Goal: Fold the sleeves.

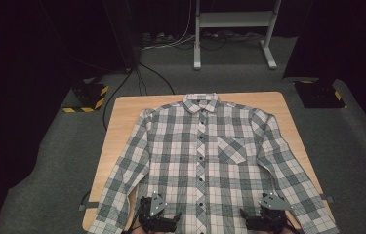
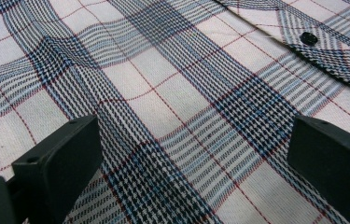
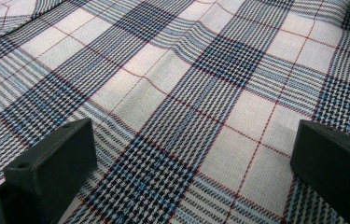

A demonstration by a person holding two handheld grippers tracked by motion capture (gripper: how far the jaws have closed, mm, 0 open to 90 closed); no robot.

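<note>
- High view, leftmost: the plaid shirt (image 1: 205, 156) lies flat, buttoned, collar away from me, on the wooden table (image 1: 122, 109); its left cuff hangs past the table's edge.
- My left gripper (image 1: 158, 219) hovers over the hem, partly cut off by the frame; its jaws stand wide apart, nothing between them.
- My right gripper (image 1: 268, 218) mirrors it, jaws spread, empty.
- My hands are out of frame.
</note>
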